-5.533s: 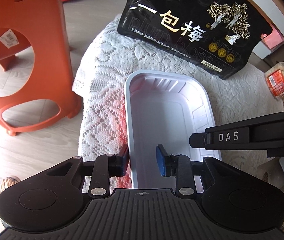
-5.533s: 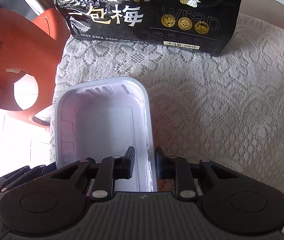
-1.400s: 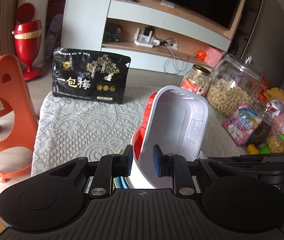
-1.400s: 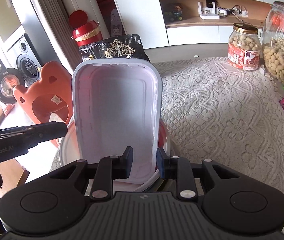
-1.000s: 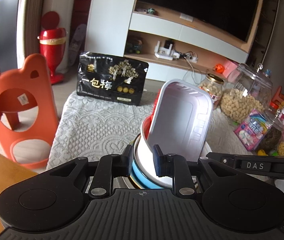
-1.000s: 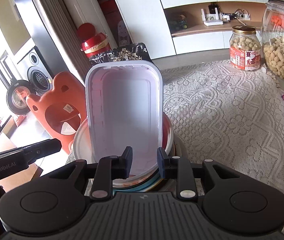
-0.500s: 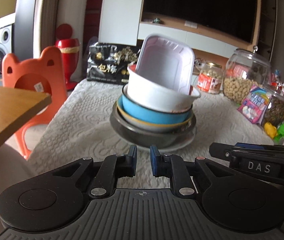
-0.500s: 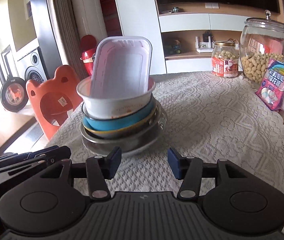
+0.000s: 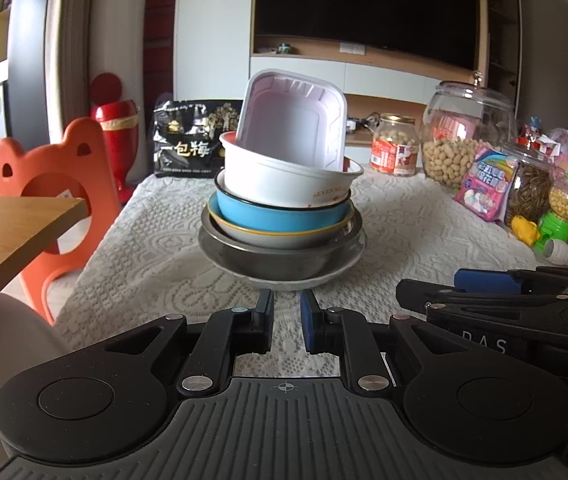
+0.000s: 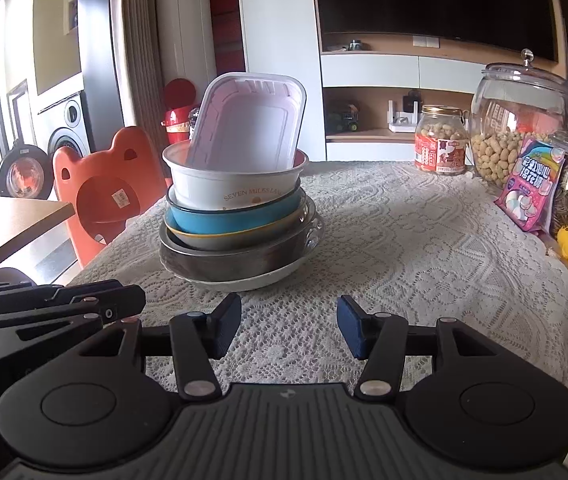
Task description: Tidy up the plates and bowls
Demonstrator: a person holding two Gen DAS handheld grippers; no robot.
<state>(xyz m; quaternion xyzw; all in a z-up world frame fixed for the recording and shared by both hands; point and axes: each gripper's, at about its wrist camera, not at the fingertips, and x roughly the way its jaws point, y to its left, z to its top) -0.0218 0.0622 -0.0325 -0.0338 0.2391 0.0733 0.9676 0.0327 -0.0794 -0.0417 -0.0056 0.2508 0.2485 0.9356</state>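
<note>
A white rectangular plastic tray [image 9: 293,120] leans tilted inside a white bowl [image 9: 284,182], on top of a stack: a blue bowl [image 9: 280,214], a metal bowl [image 9: 280,258] and a plate [image 9: 335,272] at the bottom. The stack also shows in the right wrist view, with the tray [image 10: 250,124] and white bowl [image 10: 232,190]. My left gripper [image 9: 287,320] is empty, with its jaws a narrow gap apart, just in front of the stack. My right gripper [image 10: 288,330] is open and empty, in front of the stack.
The table has a lace cloth [image 10: 423,240]. A black snack bag [image 9: 188,144] stands behind the stack. Jars of peanuts [image 10: 519,120], candy packets [image 10: 529,184] and toys [image 9: 555,216] line the right side. An orange child's chair [image 9: 52,176] and a wooden tabletop [image 9: 4,232] are at the left.
Both grippers let go of the white tray, leaving it leaning in the white bowl, and drew back from the stack. The right gripper opened wide.
</note>
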